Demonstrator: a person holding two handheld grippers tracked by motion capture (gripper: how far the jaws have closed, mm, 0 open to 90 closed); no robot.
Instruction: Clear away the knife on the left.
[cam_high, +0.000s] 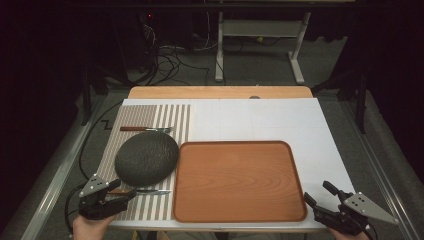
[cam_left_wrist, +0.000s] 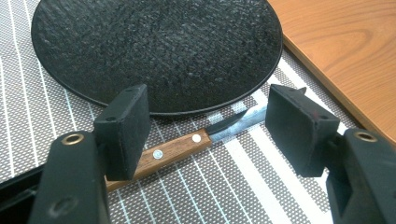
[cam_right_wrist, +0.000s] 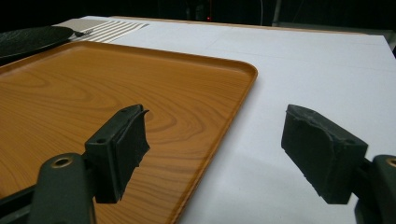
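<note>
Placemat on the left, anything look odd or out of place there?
Little stands out. The plate hangs slightly over the placemat's right edge, by the tray. The near knife lies askew, blade tip close under the plate rim. The left gripper is open around that knife; the right gripper's pads look worn.

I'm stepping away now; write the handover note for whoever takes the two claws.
Left claw: open, jaws on either side of the near knife, not closed on it.
Right claw: open, holds nothing, over the tray's right edge.
Things: dark plate and both knives on the striped mat; far knife beyond the plate. Tray bare.
Done: nothing lifted.
Left: probably grip the near knife; destination unclear.
</note>
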